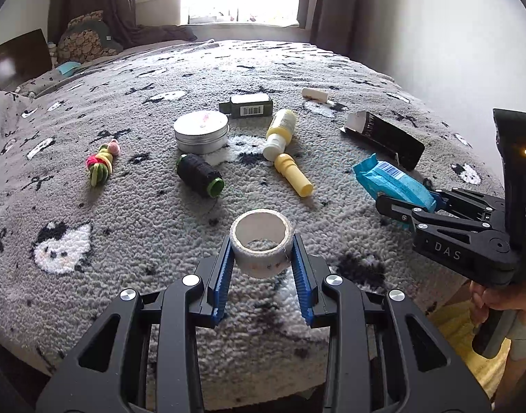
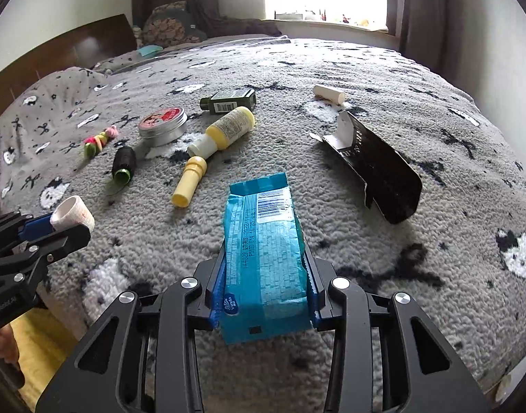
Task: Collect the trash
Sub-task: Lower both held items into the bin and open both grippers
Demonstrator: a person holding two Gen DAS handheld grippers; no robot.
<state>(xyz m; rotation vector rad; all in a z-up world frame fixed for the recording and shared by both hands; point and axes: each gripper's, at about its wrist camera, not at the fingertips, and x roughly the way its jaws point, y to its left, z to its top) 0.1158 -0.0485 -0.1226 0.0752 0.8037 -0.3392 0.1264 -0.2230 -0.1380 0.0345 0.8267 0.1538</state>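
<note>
Left wrist view. Nubbly grey fleece blanket [image 1: 159, 213] with black and white cat shapes, spread over a bed. Left gripper [image 1: 263, 258] reaching level over the blanket's near edge, blue ribbed pads [image 1: 225, 268] clamped on either side of a nearly spent tape roll [image 1: 261, 247], a pale cardboard ring standing hollow-side-up, lifted just clear of the fleece. Beyond the roll: spool of black thread [image 1: 199, 175] with a green end, lying on its side; round brushed-metal tin [image 1: 201, 130], lid on, contents hidden; yellow squeeze bottle [image 1: 280, 132] with white cap, lying flat; yellow plastic tube [image 1: 294, 175] touching that cap; dark green boxy bottle [image 1: 249, 105] with a barcode. Left of the roll, a bundle of bright hair ties [image 1: 103, 161]. Far right of the roll, a flattened black carton [image 1: 383, 137], flap torn open, and a small white cylinder [image 1: 314, 94].

Right wrist view. Right gripper [image 2: 264, 282] pointing forward, jaws clenched on a crinkled blue foil packet [image 2: 263, 251], glossy, barcode on top, far end torn open, raised above the blanket [image 2: 366, 275]. Left of the packet, the tape roll [image 2: 72, 213] pinched in the other gripper [image 2: 61, 222]. Right of the packet, the black carton [image 2: 380, 168], white inside showing.
</note>
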